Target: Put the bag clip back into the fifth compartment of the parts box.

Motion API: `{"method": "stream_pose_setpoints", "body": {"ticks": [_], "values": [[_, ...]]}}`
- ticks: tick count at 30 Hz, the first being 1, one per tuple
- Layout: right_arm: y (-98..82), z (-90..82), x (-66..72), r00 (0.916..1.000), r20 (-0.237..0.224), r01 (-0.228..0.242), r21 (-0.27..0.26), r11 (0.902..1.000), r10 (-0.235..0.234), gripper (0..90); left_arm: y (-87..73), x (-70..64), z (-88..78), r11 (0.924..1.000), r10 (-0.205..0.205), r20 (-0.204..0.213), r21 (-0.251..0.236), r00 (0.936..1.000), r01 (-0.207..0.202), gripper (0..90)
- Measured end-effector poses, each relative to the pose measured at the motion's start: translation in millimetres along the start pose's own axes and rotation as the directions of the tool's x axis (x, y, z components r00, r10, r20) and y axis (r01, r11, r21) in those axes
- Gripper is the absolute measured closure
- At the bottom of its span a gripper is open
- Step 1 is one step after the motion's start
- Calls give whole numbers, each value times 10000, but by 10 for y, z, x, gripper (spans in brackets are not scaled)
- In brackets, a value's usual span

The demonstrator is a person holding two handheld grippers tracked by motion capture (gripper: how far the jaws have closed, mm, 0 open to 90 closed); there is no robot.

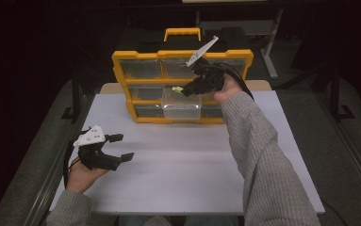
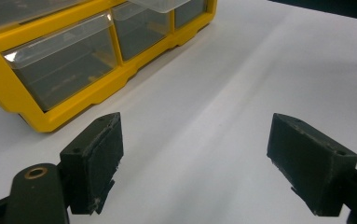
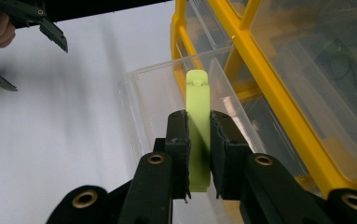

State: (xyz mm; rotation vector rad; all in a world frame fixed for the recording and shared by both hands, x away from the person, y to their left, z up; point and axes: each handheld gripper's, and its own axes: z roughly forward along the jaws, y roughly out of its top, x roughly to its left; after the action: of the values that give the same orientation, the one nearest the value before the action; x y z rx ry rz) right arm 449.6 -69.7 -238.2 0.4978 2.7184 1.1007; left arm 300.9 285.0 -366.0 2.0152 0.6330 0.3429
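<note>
A yellow organiser (image 1: 121,70) with clear drawers stands at the back of the white table (image 1: 178,169); its frame (image 2: 8,88) is near in the left gripper view. One clear drawer (image 1: 182,106) is pulled out in the middle row. My right gripper (image 1: 184,89) hovers just above that drawer (image 3: 143,93), shut on a flat light-green piece (image 3: 198,121) whose tip (image 1: 177,89) sticks out past the jaws. My left gripper (image 1: 120,147) is held over the table's left front, open, with nothing between its pads (image 2: 99,158).
A black and yellow case with a handle (image 1: 182,33) sits behind the organiser. Metal table legs (image 1: 272,52) stand at the back right. White tabletop stretches between the left gripper and the organiser (image 3: 278,107).
</note>
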Motion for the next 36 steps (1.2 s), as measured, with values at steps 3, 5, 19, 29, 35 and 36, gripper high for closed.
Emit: {"method": "stream_pose_setpoints", "body": {"ticks": [3,5,19,29,35,36], "values": [[-22,28,-7,10000,12,-1,62,10000,1,769,2,-1,-4,10000,-11,10,16,10000,11,183],[-38,47,-6,10000,-33,-33,94,10000,33,768,3,-1,-6,10000,-23,4,20,10000,23,183],[-104,157,-36,9992,-41,-405,361,9985,406,764,0,6,-12,10000,-53,8,36,10000,53,182],[-127,195,-72,9989,-80,-462,259,9986,465,694,-1,9,-12,10000,-62,4,8,10000,62,182],[-123,132,-71,9974,-181,-705,-26,9975,705,698,-5,14,-8,10000,-86,22,16,10000,86,179],[-123,116,-75,9970,-217,-741,-106,9972,738,697,-6,13,-7,10000,-97,21,8,10000,97,179]]}}
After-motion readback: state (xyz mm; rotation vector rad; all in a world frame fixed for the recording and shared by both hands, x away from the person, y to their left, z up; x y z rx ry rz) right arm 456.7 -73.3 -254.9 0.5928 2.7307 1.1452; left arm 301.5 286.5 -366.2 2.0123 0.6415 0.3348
